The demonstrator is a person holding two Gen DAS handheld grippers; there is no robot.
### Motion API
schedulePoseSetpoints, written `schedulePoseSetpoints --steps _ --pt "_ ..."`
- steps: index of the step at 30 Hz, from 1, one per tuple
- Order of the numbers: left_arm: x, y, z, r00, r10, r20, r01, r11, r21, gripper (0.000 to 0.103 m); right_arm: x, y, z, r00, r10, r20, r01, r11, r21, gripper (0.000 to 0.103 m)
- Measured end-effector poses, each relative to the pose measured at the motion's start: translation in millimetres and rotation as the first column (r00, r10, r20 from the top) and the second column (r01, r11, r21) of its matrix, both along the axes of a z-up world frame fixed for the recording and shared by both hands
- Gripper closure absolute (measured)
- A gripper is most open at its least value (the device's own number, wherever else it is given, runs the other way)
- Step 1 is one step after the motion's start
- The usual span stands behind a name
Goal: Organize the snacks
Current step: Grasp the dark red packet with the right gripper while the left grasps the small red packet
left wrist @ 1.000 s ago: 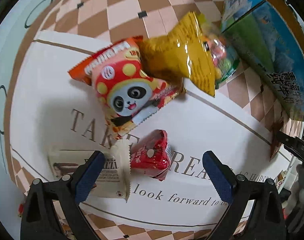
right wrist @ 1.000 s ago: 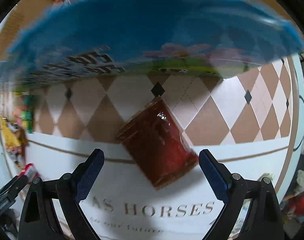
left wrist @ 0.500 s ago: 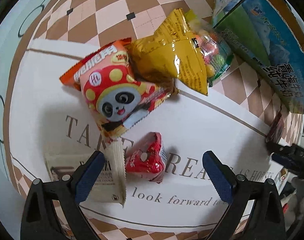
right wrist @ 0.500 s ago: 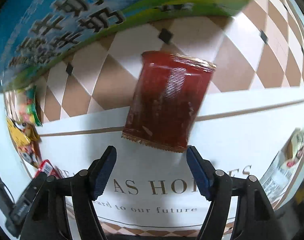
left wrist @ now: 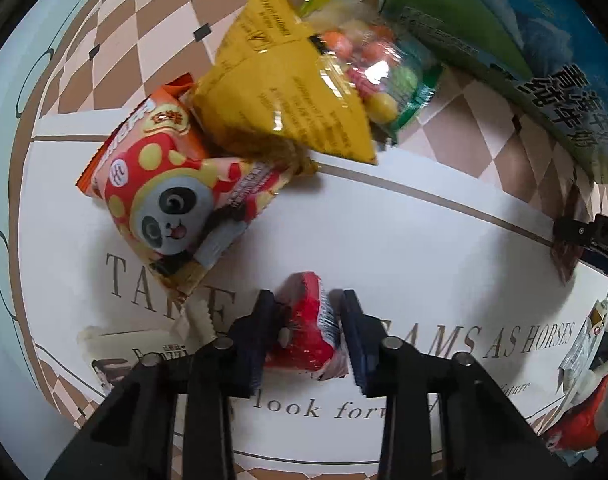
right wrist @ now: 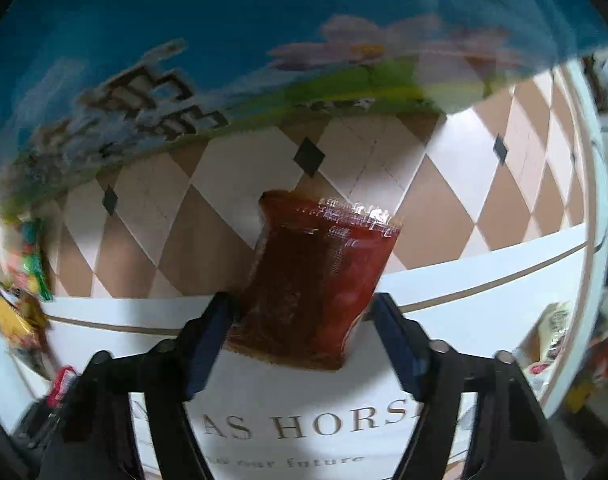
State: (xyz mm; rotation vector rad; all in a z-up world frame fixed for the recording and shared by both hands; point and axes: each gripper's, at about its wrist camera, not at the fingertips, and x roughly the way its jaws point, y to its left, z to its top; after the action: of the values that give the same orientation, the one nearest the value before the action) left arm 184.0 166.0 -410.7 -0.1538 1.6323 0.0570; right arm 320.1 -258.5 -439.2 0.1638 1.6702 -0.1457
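1. The left gripper (left wrist: pixel 304 330) points down with its jaws closed tight on a small red snack packet (left wrist: pixel 306 326), which is pinched between the blue pads on the white middle panel of the tablecloth (left wrist: pixel 384 248).
2. The right gripper (right wrist: pixel 301 332) also points down. Its jaws have just been closing and now stand narrow, with a dark red packet (right wrist: pixel 316 276) between them. The left pad seems to touch the packet's edge; whether the right pad presses on it cannot be told.
3. The dark red packet lies across the brown border line where the white panel meets the checked band, near the blue and green carton (right wrist: pixel 263 40).
4. Open room: the white panel to the right of the small red packet is bare as far as the right gripper. To its left lies a pale flat packet (left wrist: pixel 123 354), partly under the left gripper's finger.
5. Toward the far edge of the white panel, a panda-print packet (left wrist: pixel 171 204) lies against a yellow packet (left wrist: pixel 287 92), and a clear bag of coloured sweets (left wrist: pixel 378 72) sits just behind that, touching the carton's corner.
6. The carton stands along the checked band and walls off that side.
7. The surface is a cloth with brown and cream diamonds, a white centre with printed lettering and a pale blue rim.
8. Count: 2 grippers, 1 carton, 6 snack packets clearly seen. More wrappers at the right edge are too blurred to count.
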Motion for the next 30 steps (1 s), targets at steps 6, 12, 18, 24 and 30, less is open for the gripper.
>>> schedulePoseSetpoints --steps 6,12,18,24,30 --pt "-1 -32 0 0.999 -0.052 -0.006 0.051 0.997 -0.05 0.075 -38 21 -3 0.995 0.099 -0.003 -0.099 0.995 0.011 0.041" --pt "1 -63 2 0.993 -0.118 0.002 0.117 0.992 -0.05 0.075 -88 41 -8 0.979 0.195 -0.056 -0.191 0.979 0.07 0.041" --pt "5 -81 2 0.989 -0.147 -0.004 0.147 0.989 -0.014 0.074 -100 36 -15 0.988 0.139 -0.059 -0.135 0.988 0.079 0.025" --pt "-5 -91 6 0.987 -0.16 -0.001 0.16 0.987 -0.013 0.075 -108 74 -15 0.982 0.19 0.006 -0.19 0.982 -0.001 0.04" --pt "-16 -106 19 0.985 -0.166 0.043 0.167 0.985 -0.037 0.076 -126 83 -15 0.975 0.222 0.023 -0.222 0.975 0.014 0.045"
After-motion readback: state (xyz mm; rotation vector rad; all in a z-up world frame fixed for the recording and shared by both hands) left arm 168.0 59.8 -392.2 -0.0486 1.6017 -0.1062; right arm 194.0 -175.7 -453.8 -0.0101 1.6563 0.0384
